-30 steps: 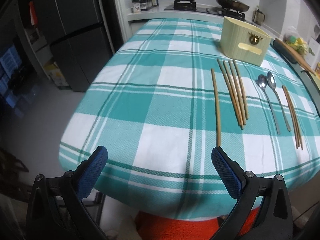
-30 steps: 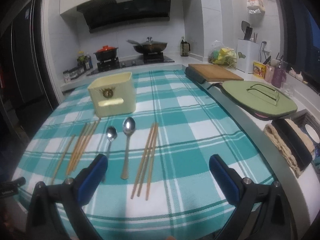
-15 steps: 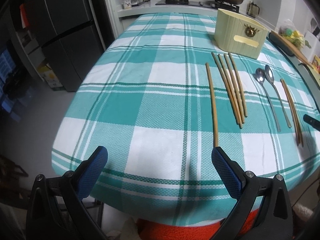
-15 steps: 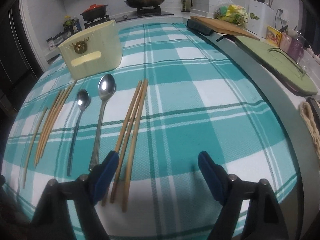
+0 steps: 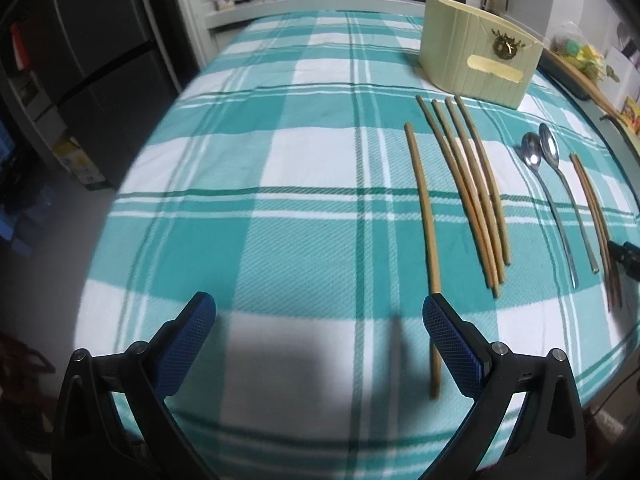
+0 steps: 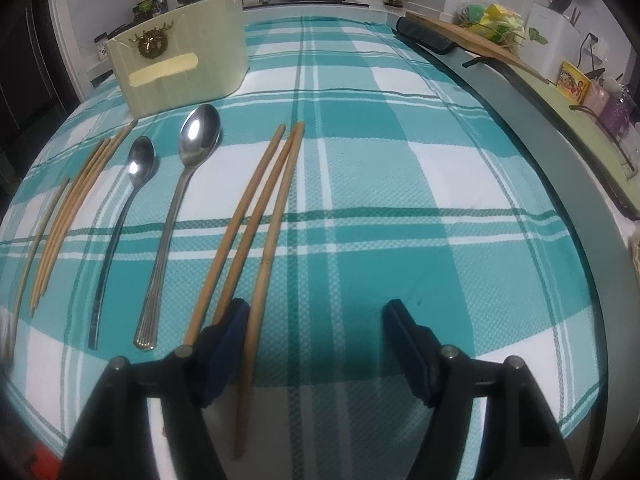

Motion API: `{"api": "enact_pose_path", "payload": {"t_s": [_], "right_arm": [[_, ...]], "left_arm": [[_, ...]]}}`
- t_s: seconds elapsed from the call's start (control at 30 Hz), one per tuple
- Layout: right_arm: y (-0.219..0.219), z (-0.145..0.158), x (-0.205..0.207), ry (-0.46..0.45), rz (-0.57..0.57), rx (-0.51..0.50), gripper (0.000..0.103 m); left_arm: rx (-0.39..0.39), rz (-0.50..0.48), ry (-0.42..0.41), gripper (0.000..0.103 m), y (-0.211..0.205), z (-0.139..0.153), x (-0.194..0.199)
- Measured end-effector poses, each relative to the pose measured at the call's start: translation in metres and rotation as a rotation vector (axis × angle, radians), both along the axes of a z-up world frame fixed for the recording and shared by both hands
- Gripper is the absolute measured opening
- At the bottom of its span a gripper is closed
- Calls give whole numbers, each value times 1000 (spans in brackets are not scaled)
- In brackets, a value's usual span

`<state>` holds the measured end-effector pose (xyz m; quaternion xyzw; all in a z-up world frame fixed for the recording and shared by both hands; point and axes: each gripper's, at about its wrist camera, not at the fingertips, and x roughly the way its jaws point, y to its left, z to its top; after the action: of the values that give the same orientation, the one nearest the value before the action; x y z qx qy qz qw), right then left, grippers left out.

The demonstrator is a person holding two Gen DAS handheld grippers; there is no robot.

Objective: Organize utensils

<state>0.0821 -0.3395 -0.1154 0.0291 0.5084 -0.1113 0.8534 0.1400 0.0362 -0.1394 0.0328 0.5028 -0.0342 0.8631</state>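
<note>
Table under a teal-and-white checked cloth point(image 6: 400, 184); lying flat ahead of the tools: lone chopstick point(image 5: 423, 216), bundle of four chopsticks point(image 5: 468, 188), two spoons point(image 6: 160, 216), three chopsticks point(image 6: 256, 232) at the right tool's left finger; cream utensil box point(image 6: 180, 68) standing beyond

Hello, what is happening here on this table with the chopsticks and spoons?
A person holds two grippers over a checked tablecloth. Both are open and grip nothing. The right gripper is low at the three chopsticks; the left gripper is near a single chopstick. Two spoons and the cream holder lie untouched.
</note>
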Motion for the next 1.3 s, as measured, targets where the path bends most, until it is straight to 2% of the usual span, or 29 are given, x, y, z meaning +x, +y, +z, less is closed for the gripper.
{"api": "enact_pose_path", "payload": {"t_s": [0.1,0.27,0.4,0.53,0.63,0.7,0.77,0.9,0.97,1.07,1.13,1.17,1.2,1.3], "right_arm": [[-3,-1,4,1,33,6,76],[-7,-2,11,-9,79,5,76],[-9,-2,21,4,93,0,75],[-12,-2,32,13,101,5,75],[-15,-3,36,10,101,12,75],[-15,-3,37,5,100,13,75],[-14,-3,38,3,103,8,75],[-14,-2,43,24,127,10,74],[-15,-1,45,45,151,11,71],[-20,2,49,75,180,18,55],[-24,4,55,98,191,25,36],[-26,4,61,111,194,31,32],[-27,5,67,121,195,37,28],[-27,4,90,131,208,38,28]], "left_arm": [[-32,-5,14,103,-3,-9,24],[37,-52,58,103,-24,-29,64],[26,-86,70,103,-32,-30,87],[-7,-136,158,103,-31,-27,104],[-89,-162,132,103,-27,-9,104],[-108,-175,130,103,-33,-3,108],[-86,-189,136,103,-43,-6,114],[42,-197,150,103,-64,-27,120],[6,-186,155,103,-64,-31,125],[10,-191,168,103,-63,-32,131],[13,-201,192,103,-63,-32,135],[15,-203,207,103,-63,-32,137],[15,-201,224,103,-64,-33,139],[24,-209,280,100,-69,-31,150]]}}
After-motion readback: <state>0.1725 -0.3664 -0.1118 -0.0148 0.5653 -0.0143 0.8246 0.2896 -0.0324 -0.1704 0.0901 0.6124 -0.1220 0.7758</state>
